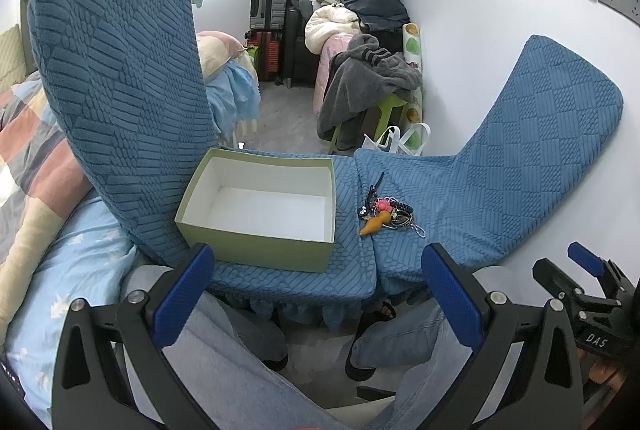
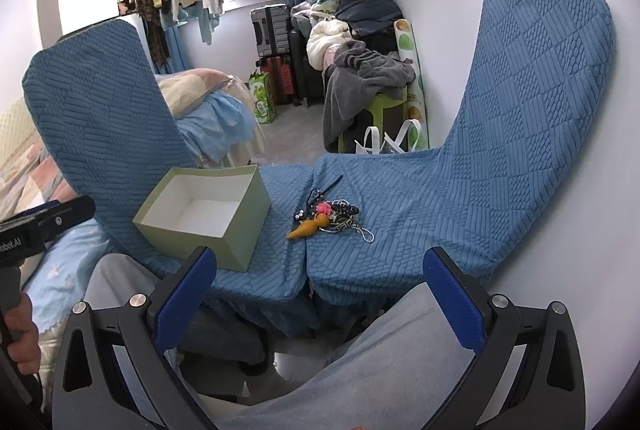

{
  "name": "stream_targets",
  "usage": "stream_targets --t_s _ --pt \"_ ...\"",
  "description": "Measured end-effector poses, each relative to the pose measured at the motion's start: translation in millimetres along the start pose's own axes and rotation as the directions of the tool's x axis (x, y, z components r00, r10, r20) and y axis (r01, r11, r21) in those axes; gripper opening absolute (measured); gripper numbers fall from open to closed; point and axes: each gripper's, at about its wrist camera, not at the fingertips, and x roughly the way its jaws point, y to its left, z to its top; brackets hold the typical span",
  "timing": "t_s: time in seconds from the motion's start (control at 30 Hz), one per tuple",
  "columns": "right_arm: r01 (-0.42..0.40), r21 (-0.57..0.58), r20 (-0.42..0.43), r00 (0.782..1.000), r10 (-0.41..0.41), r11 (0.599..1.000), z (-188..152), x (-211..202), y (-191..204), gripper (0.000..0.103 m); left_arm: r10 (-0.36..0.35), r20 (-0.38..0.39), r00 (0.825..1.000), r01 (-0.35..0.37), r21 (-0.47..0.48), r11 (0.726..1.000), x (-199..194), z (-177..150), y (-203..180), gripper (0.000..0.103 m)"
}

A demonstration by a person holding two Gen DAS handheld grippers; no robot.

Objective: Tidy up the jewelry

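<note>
A pale green box with a white inside stands empty on the left blue-covered seat. A small heap of jewelry, with an orange carrot charm, beads and a pink bit, lies on the neighbouring seat near the seam. My left gripper is open, held back over the person's lap, short of the box. My right gripper is open too, below the heap and well short of it. Nothing sits between either pair of fingers.
Two blue chair backs rise left and right. A bed lies at left, a white wall at right. Beyond stand a green stool with a grey garment, suitcases and hanging clothes. The person's legs fill the foreground.
</note>
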Motion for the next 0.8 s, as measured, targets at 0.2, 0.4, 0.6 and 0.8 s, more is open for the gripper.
stream_targets --t_s 0.2,0.4,0.6,0.8 --pt "-0.001 0.003 -0.005 1.0 0.001 1.0 -2.9 1.7 -1.2 0.103 -0.002 -0.006 1.0 0.002 0.001 1.0 1.6 -0.9 0.2 0.103" --pt "0.001 0.005 -0.006 1.0 -0.001 1.0 -3.2 2.2 -2.6 0.103 -0.011 -0.005 1.0 0.011 -0.003 1.0 0.7 -1.5 -1.0 0.103" --pt "0.003 0.014 -0.009 1.0 -0.003 1.0 -5.1 6.0 -3.9 0.103 -0.011 -0.018 1.0 0.011 0.005 1.0 3.7 -1.8 -4.9 0.103" --pt "0.007 0.008 -0.013 1.0 -0.007 1.0 -3.7 3.9 -4.0 0.103 -0.014 -0.011 1.0 0.014 0.006 1.0 2.1 -0.1 -3.8 0.103"
